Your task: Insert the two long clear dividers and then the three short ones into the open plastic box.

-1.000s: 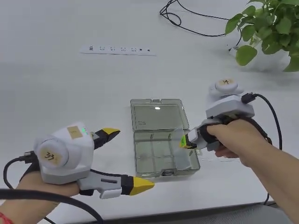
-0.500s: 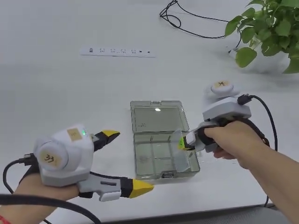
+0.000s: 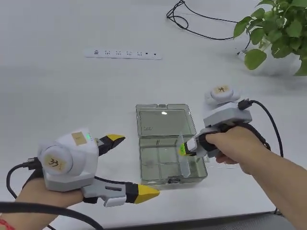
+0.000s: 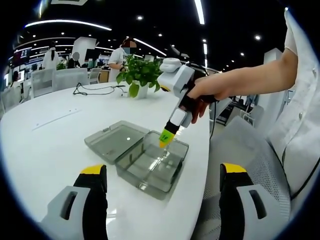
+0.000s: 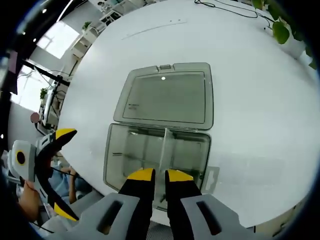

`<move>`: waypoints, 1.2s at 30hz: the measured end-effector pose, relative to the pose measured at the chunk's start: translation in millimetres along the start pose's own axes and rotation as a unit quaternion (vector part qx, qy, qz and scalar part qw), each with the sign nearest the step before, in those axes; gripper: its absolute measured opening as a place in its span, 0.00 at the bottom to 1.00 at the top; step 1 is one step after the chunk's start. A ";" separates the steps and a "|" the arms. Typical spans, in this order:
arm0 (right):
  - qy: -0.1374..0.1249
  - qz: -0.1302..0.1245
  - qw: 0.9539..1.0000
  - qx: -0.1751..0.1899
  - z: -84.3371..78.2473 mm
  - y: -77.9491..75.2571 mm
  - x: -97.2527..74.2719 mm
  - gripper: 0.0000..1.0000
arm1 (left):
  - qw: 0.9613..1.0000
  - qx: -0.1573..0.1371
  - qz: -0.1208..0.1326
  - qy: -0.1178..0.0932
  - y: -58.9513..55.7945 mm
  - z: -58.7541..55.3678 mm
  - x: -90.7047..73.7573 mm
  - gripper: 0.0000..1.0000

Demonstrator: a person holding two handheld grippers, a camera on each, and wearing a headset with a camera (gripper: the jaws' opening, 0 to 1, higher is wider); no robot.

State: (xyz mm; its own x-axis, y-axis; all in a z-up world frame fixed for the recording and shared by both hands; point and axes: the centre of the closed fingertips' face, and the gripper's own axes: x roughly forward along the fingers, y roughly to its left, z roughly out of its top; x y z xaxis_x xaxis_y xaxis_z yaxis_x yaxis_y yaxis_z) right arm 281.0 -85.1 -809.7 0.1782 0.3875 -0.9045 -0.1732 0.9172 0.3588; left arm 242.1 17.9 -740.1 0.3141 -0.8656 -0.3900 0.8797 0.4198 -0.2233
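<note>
White table (image 3: 72,96) spreads wide in the head view, with a green leafy plant (image 3: 278,28) at the far corner. An open smoky-clear plastic box (image 3: 148,158) lies near the front edge, its lid flat behind the tray. The right gripper (image 3: 184,149) pinches a thin clear plastic divider (image 3: 186,165) that leans over the tray's right side. I think it could go in crooked and miss its slots, because it is held by one end. Nothing holds the box, so a hard push may slide it. The right hand (image 3: 235,148) reaches in from the right, wrist bent down. The left gripper (image 3: 133,165) waits beside the box, jaws spread wide, holding nothing.

In the left gripper view, the right gripper points steeply down into the tray.

In the right gripper view, its jaws squeeze the divider's near end. I cannot tell if it is long or short.
</note>
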 end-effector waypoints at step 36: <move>-0.074 0.080 0.993 -0.055 3.4 3.4 -7.4 0.16 | 0.999 -0.010 0.032 0.010 2.4 0.0 -4.3 0.95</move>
State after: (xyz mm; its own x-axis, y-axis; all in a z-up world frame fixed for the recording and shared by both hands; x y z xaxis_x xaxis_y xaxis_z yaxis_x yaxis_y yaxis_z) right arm 282.4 -84.6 -801.1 0.2791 0.5436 -0.7916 -0.3139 0.8307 0.4598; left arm 242.8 22.7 -739.0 0.3616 -0.8312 -0.4224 0.8510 0.4793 -0.2145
